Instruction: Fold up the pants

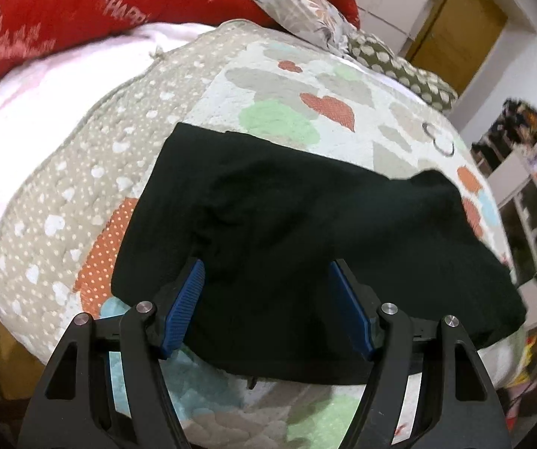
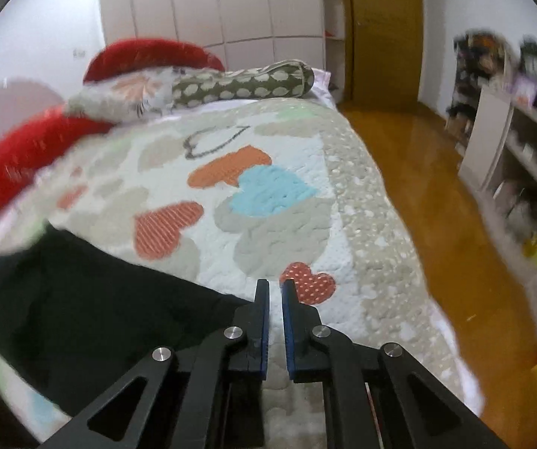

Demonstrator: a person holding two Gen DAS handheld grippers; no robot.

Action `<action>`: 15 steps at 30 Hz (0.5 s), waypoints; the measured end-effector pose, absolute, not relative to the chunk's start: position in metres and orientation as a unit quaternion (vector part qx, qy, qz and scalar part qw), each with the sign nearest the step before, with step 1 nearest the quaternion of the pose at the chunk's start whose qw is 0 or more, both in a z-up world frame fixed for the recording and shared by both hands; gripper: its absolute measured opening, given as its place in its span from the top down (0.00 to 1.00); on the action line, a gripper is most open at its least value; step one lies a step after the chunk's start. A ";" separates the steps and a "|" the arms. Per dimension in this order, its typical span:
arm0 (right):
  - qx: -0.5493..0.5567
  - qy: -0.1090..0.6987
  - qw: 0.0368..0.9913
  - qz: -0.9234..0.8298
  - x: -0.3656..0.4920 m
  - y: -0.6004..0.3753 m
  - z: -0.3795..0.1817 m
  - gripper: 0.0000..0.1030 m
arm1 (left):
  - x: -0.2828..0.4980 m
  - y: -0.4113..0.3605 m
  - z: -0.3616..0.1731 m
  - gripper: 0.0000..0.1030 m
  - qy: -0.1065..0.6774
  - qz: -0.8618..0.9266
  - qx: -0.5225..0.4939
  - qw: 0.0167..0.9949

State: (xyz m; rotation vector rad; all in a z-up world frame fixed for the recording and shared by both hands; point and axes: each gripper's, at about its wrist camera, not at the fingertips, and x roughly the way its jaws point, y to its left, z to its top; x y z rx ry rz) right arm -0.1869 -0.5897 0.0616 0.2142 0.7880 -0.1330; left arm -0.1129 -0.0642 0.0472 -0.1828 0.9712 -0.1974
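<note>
Black pants (image 1: 306, 217) lie folded into a rough rectangle on the heart-patterned quilt (image 1: 279, 86). My left gripper (image 1: 265, 263) hangs over their near half with its blue-padded fingers (image 1: 190, 292) spread wide; the cloth lies under the pads and nothing is pinched. In the right wrist view the pants (image 2: 100, 310) fill the lower left. My right gripper (image 2: 275, 284) is off their right edge, above bare quilt (image 2: 268, 194). Its jaws are together with only a thin slit, and nothing is between them.
Red pillows (image 1: 81, 18), a leaf-print cushion (image 1: 291, 3) and a dotted bolster (image 2: 238, 82) lie at the head of the bed. The bed's right edge (image 2: 392, 224) drops to a wooden floor (image 2: 437, 172). Cluttered shelves (image 2: 523, 172) line the right wall, a door (image 2: 384, 30) stands beyond.
</note>
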 end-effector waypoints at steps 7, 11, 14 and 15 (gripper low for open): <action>0.099 0.419 0.903 0.010 -0.202 -0.560 0.043 0.54 | -0.109 -0.059 0.045 0.33 0.468 -0.099 -0.102 0.872; 0.076 0.441 0.894 0.018 -0.196 -0.542 0.025 0.79 | -0.110 -0.057 0.044 0.33 0.468 -0.103 -0.103 0.871; -0.015 0.437 0.899 -0.006 -0.193 -0.524 0.042 0.86 | -0.109 -0.058 0.044 0.33 0.469 -0.103 -0.099 0.872; -0.039 0.433 0.900 -0.022 -0.192 -0.524 0.047 0.86 | -0.109 -0.058 0.043 0.33 0.469 -0.102 -0.098 0.872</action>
